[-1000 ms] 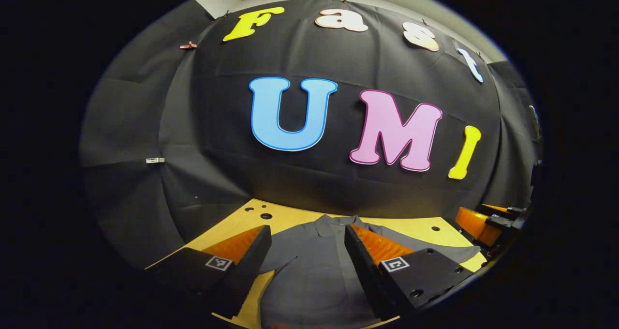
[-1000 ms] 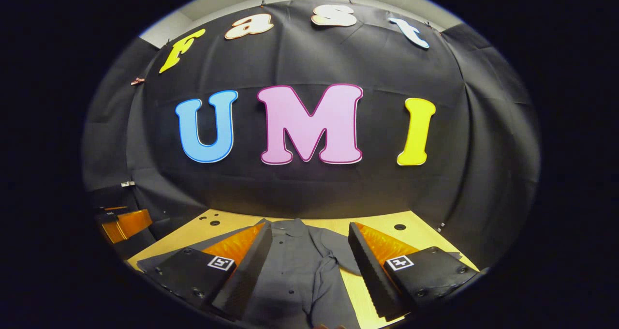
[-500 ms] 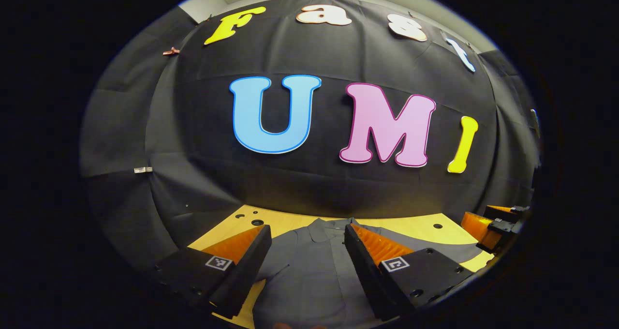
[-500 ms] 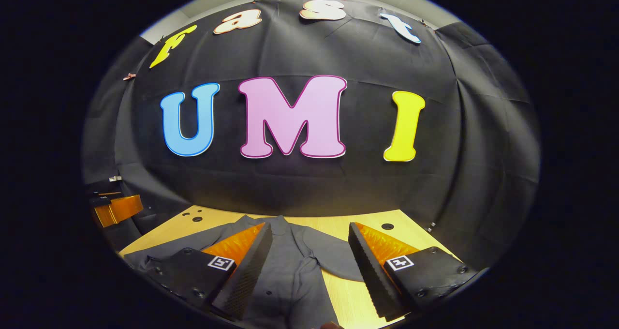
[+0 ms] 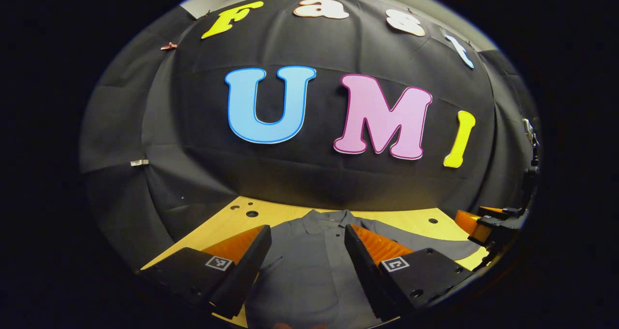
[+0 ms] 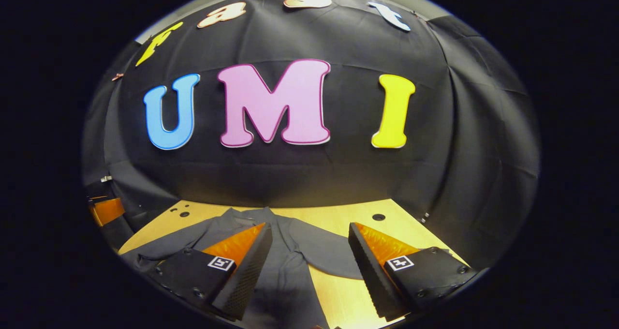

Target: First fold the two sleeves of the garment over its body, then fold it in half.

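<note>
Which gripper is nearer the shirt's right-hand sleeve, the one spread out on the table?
Right. The right gripper hangs open with that sleeve lying between its fingers. The left gripper, open, sits over the shirt body near the collar, farther from that sleeve.

Both views low, facing wall.

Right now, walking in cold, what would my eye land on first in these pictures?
Probably the grey shirt spread flat on the yellow wooden table, its collar toward the black cloth wall. Next, the open left gripper and the open right gripper, each poised above the shirt, holding nothing.
</note>
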`<state>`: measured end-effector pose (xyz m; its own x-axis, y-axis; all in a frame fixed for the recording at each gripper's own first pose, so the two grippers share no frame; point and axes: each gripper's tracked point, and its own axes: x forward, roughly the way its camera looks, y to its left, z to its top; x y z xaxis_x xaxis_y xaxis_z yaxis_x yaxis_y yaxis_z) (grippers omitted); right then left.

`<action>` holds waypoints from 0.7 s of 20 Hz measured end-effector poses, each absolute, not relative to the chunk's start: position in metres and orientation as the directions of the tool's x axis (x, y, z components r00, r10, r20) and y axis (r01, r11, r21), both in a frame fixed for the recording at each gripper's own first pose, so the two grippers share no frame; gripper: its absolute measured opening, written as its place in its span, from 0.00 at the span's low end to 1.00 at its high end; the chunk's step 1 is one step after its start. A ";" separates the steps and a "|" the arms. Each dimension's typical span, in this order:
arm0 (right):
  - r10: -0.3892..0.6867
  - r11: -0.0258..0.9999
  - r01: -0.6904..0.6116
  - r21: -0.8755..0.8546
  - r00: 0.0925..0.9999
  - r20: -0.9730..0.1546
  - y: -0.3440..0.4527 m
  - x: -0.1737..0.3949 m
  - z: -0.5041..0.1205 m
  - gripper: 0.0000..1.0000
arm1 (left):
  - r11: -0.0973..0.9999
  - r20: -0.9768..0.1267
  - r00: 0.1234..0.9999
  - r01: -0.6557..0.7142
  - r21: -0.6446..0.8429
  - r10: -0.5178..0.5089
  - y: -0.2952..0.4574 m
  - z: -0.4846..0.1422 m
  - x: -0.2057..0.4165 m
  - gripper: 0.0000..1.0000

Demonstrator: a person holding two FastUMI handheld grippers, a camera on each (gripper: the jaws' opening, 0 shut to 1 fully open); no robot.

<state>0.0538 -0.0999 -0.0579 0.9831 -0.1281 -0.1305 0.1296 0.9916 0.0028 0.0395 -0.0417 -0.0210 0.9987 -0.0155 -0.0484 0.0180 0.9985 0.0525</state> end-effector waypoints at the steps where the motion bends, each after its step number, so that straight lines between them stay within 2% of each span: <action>1: -0.152 0.988 0.153 -0.010 0.975 -0.163 -0.110 0.055 -0.066 0.97 | 0.999 -0.055 0.998 0.008 0.052 -0.005 -0.039 -0.024 0.040 0.96; 6: -0.189 0.980 0.198 0.013 0.950 -0.247 -0.149 0.067 -0.089 0.98 | 0.999 -0.094 0.995 -0.027 0.032 0.030 -0.035 -0.038 0.038 0.96; 14: -0.320 0.927 0.372 0.050 0.853 -0.412 -0.253 0.072 -0.141 0.98 | 0.998 -0.138 0.988 -0.059 0.033 0.063 -0.035 -0.057 0.044 0.96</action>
<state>0.0717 -0.2527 -0.1406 0.8532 -0.3203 -0.4116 0.3720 0.9269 0.0497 0.0437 -0.0354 -0.0574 0.9885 0.0629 -0.1379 -0.0589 0.9977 0.0327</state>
